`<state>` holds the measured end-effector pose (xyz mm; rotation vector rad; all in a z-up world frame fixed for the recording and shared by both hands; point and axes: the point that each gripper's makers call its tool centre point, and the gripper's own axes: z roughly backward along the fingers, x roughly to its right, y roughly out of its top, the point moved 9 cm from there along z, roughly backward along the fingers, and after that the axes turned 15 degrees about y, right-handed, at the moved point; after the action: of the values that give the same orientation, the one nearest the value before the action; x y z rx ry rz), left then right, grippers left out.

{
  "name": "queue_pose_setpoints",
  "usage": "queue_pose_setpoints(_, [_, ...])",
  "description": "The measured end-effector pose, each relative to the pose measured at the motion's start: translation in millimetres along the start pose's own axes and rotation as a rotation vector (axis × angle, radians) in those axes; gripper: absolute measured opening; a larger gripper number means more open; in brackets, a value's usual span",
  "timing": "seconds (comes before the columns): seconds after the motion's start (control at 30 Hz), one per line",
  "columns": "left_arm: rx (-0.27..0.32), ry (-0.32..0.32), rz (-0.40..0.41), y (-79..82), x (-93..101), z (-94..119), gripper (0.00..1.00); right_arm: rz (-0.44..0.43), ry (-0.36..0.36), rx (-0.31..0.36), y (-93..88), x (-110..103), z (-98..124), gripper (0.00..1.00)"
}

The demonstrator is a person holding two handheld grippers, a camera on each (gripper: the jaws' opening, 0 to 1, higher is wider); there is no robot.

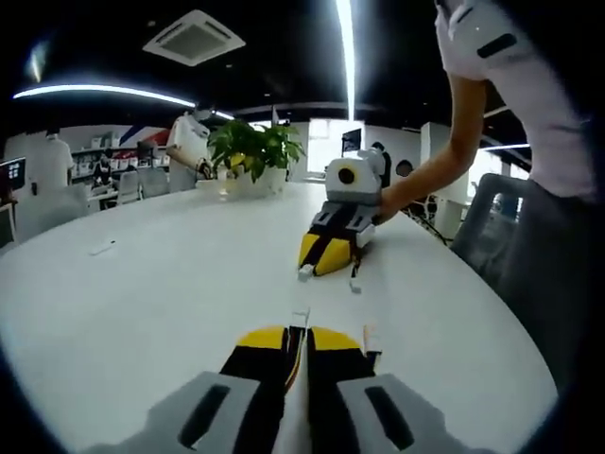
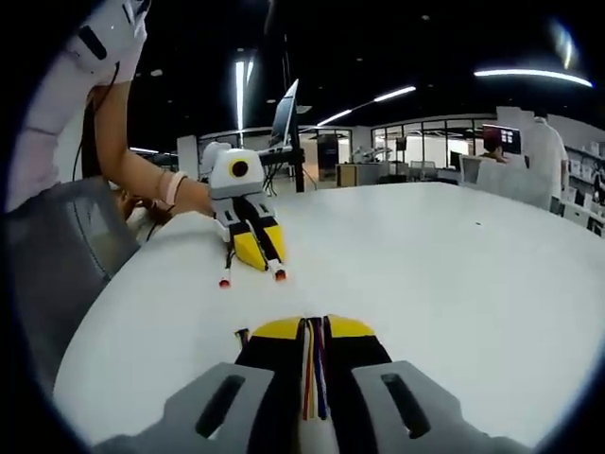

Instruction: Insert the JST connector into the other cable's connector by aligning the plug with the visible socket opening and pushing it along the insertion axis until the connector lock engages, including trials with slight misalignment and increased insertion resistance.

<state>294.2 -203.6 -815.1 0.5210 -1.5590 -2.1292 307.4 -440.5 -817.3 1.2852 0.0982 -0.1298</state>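
Observation:
My left gripper [image 1: 300, 331] rests low over the white table [image 1: 170, 284], jaws shut on a thin cable whose white JST connector [image 1: 300, 317] sticks out ahead of the tips. Across the table my right gripper [image 1: 317, 269] faces it, held by a person's hand [image 1: 389, 202], with a small white connector [image 1: 305, 272] at its tips. In the right gripper view, my right gripper [image 2: 315, 326] is shut on a bundle of coloured wires [image 2: 312, 378]. Opposite, the left gripper [image 2: 260, 263] shows a red-tipped connector [image 2: 280, 275]. The two connectors are apart.
A loose cable end [image 1: 354, 284] lies beside the right gripper, another [image 2: 225, 281] beside the left one. A potted plant [image 1: 255, 151] stands at the table's far edge. A grey chair [image 2: 57, 255] and the person's body [image 1: 539, 142] are at the table's side.

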Motion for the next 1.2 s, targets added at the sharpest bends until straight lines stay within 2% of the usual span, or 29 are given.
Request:
queue_pose_setpoints(0.47, [0.026,0.010,-0.001,-1.6,-1.2,-7,0.01,-0.015,0.015,0.009,0.6,0,-3,0.05])
queue_pose_setpoints(0.8, [0.034,-0.006,0.000,0.1,-1.2,-8,0.00,-0.012,0.099,-0.004,4.9,1,-16,0.04])
queue_pose_setpoints(0.97, [0.040,-0.025,0.019,0.0,-2.8,-7,0.00,-0.010,0.154,0.005,6.3,2,-22,0.04])
queue_pose_setpoints(1.2, [0.040,-0.066,0.026,-0.6,-0.3,-6,0.00,0.005,0.192,0.007,7.7,2,-26,0.04])
